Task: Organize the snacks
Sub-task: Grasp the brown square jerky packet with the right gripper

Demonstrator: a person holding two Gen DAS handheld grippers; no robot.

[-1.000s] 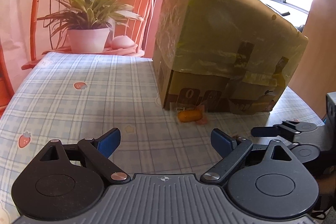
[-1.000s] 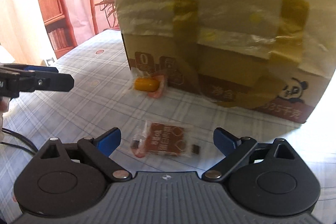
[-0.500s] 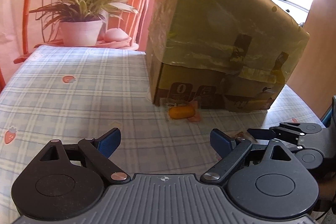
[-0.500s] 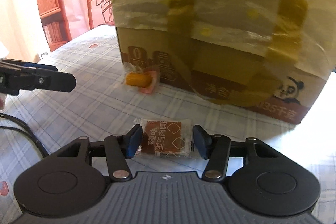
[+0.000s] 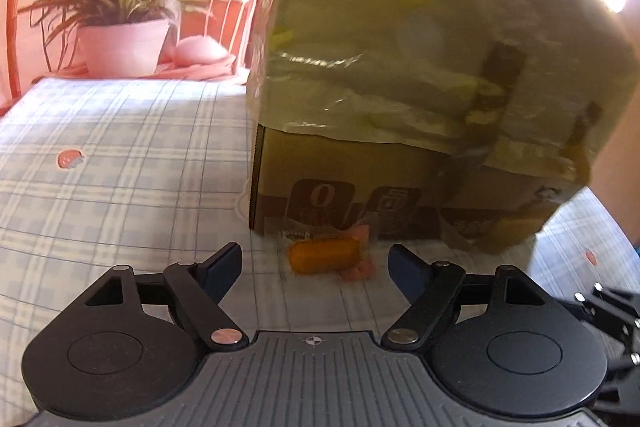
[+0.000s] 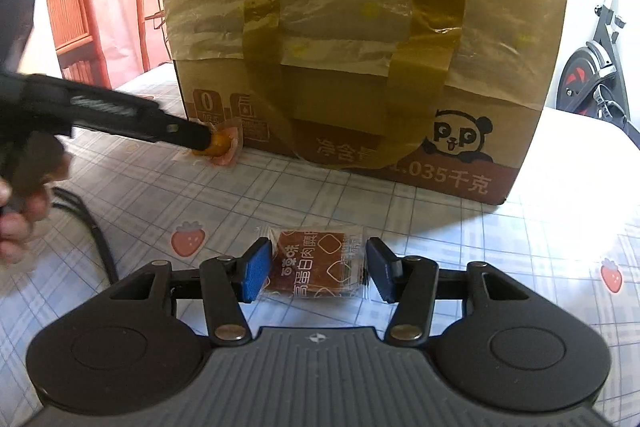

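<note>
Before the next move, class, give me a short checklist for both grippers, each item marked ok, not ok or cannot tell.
1. Brown square snack packet sits between the right gripper fingers: ok.
2. Right pads pressing the packet: cannot tell; wrapper edges meet them.
3. Orange wrapped snack lies between the left gripper fingers: ok.
4. Left jaws have been closing, no grip on it yet: not ok.
5. Taped cardboard box has an opening to drop snacks in: cannot tell.

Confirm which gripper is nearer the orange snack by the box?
Left. The left gripper has the orange snack between its jaws, which have just been closing, not yet touching. The right gripper sits further back, clamped on the brown snack packet.
</note>
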